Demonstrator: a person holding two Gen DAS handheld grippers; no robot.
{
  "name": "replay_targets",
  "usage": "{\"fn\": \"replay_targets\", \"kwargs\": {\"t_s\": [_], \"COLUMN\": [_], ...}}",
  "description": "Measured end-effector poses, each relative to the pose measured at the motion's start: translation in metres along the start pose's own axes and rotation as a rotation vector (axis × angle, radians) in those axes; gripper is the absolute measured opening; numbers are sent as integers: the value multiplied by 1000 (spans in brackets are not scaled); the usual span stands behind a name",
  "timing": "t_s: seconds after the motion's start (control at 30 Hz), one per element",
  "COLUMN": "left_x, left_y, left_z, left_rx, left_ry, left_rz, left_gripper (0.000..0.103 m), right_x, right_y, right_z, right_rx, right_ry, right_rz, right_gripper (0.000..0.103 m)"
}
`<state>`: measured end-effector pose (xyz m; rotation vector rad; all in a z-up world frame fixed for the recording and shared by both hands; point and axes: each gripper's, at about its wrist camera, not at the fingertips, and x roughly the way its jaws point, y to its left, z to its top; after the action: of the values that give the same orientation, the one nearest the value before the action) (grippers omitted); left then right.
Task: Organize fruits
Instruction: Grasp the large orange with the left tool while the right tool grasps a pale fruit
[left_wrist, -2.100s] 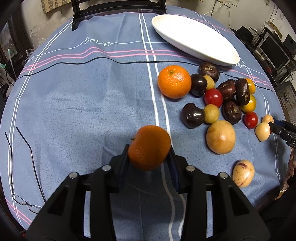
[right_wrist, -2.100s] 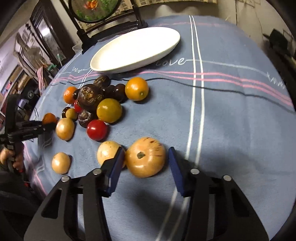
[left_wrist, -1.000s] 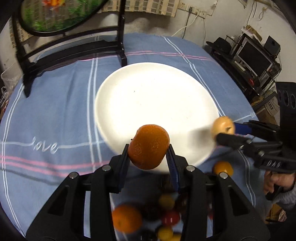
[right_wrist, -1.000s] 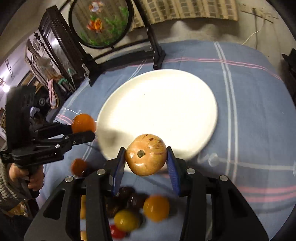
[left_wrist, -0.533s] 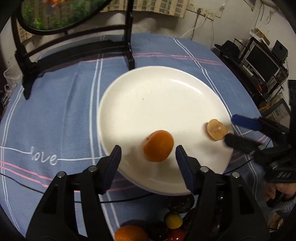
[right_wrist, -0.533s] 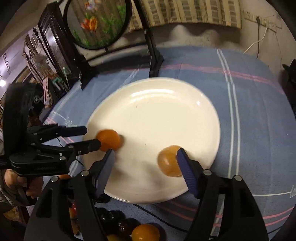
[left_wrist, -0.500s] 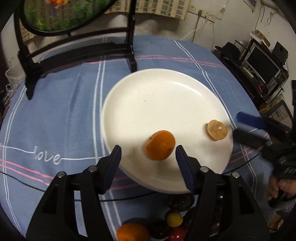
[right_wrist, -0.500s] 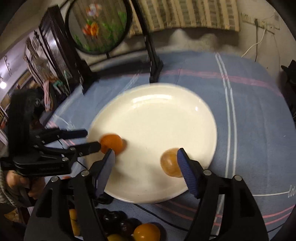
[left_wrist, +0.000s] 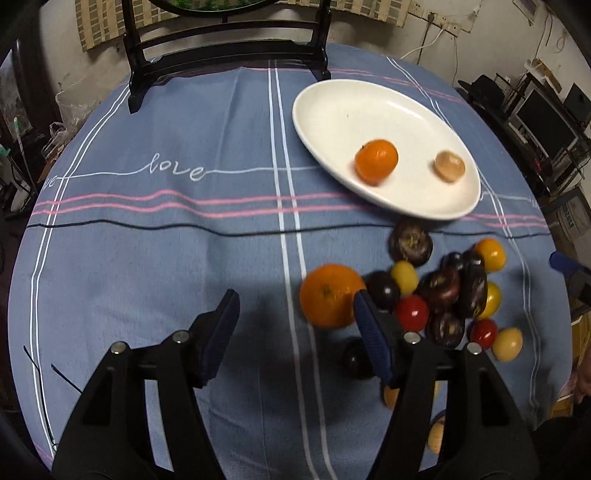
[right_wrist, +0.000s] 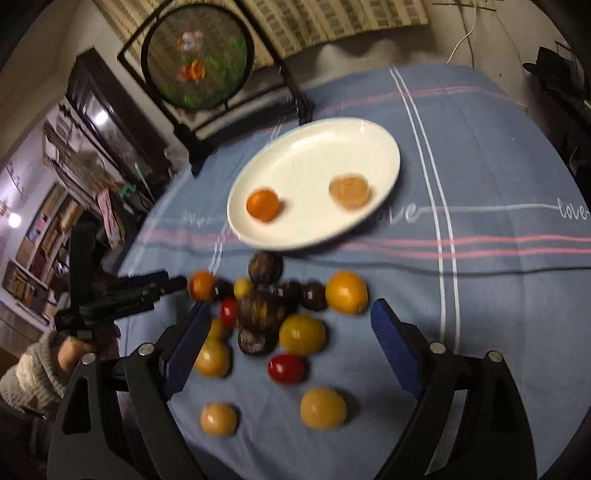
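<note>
A white oval plate (left_wrist: 332, 110) (right_wrist: 314, 155) holds a small orange mandarin (left_wrist: 376, 161) (right_wrist: 262, 205) and a pale yellow-brown fruit (left_wrist: 449, 166) (right_wrist: 349, 191). Near the plate lies a cluster of loose fruits: a big orange (left_wrist: 330, 295), dark purple ones (left_wrist: 410, 245), red tomatoes (left_wrist: 412, 314) (right_wrist: 285, 368) and yellow ones (right_wrist: 302, 334). My left gripper (left_wrist: 293, 325) is open and empty, its right finger beside the big orange. My right gripper (right_wrist: 291, 350) is open and empty above the cluster. The left gripper also shows in the right wrist view (right_wrist: 162, 286).
A blue striped tablecloth (left_wrist: 166, 240) covers the round table. A dark wooden stand with a round picture (right_wrist: 197, 59) stands at the far edge. Eyeglasses (left_wrist: 40, 369) lie at the near left. Shelves and clutter surround the table.
Both grippers let go of their fruits on the plate, opened, and pulled back from the plate to over the loose fruit cluster.
</note>
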<state>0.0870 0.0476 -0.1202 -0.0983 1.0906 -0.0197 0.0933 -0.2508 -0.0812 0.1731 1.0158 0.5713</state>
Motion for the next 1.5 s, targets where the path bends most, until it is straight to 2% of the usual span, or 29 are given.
{"fn": "replay_targets", "kwargs": {"t_s": [0.1, 0.23, 0.43, 0.6, 0.73, 0.87, 1.13, 1.27, 1.3, 1.37, 1.43, 1.5], "left_x": [5, 11, 29, 35, 43, 49, 39, 19, 14, 4, -3, -10], "left_y": [-7, -15, -14, -10, 0, 2, -2, 7, 11, 16, 18, 19], "left_z": [-5, -10, -7, 0, 5, 7, -8, -28, -34, -46, -56, -65], "left_rx": [27, 73, 106, 123, 67, 39, 37, 18, 9, -8, -22, -32], "left_ry": [1, 10, 23, -1, -1, -5, -5, -3, -2, 2, 4, 8], "left_rz": [3, -16, -36, -74, -135, -194, -120, -93, -88, -79, -77, -75], "left_gripper": [66, 66, 66, 66, 61, 48, 47, 47, 47, 47, 47, 47], "right_x": [-16, -23, -31, -34, -35, -33, -25, -1, 4, 12, 19, 21], "right_y": [10, 18, 17, 14, 15, 15, 11, 15, 13, 9, 7, 1], "right_z": [1, -1, -4, -7, -8, -8, -9, -34, -42, -56, -60, -59], "right_rx": [-26, -61, -41, -17, -17, -14, -34, -246, -266, -264, -260, -239], "right_ry": [-44, -52, -66, -66, -63, -49, -3, 80, 100, 126, 150, 149], "right_rz": [-4, -34, -74, -107, -116, -120, -127, -211, -197, -153, -145, -121], "right_gripper": [91, 94, 94, 94, 94, 94, 94, 94, 93, 81, 67, 65]}}
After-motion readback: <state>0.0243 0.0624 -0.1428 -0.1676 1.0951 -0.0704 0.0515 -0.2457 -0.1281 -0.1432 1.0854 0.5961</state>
